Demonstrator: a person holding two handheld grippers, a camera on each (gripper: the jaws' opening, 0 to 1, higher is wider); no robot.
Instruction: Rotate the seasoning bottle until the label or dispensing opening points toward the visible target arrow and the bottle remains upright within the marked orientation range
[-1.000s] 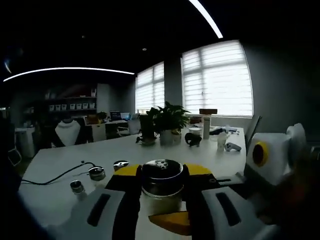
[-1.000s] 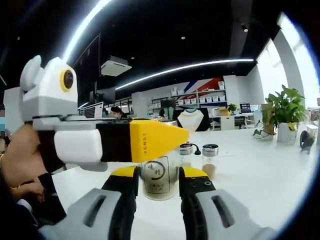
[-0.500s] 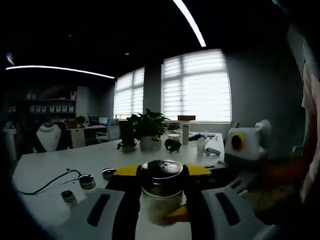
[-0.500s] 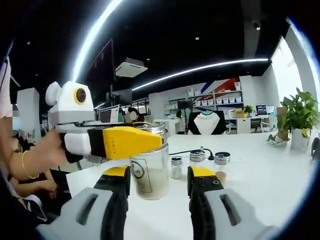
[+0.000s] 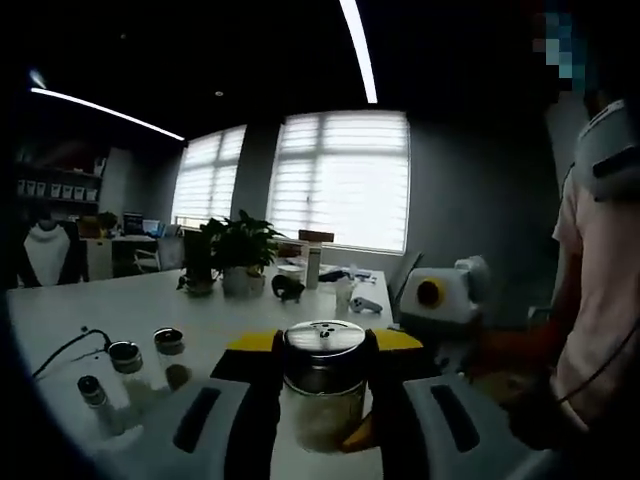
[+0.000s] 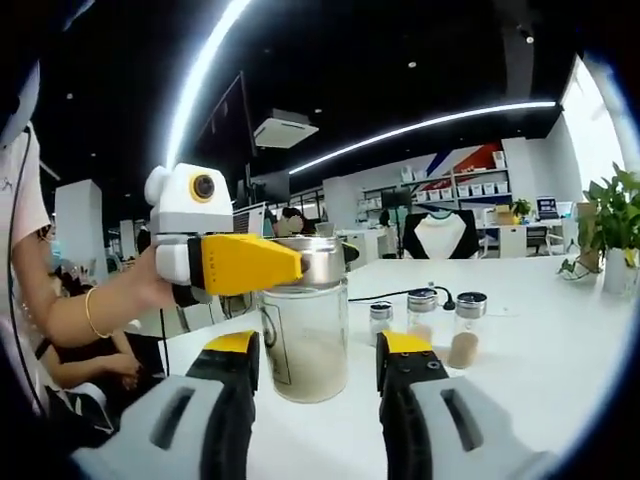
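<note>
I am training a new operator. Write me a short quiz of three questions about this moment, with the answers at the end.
1. True or false: the seasoning bottle lies on its side.
2. Where does the left claw hold the bottle? A: at the metal lid. B: at the base. C: it does not touch it.
3. Fill in: in the right gripper view, ___ small shakers stand on the white table behind the bottle.

Key: 1 false, it stands upright. 2 A. 3 three.
</note>
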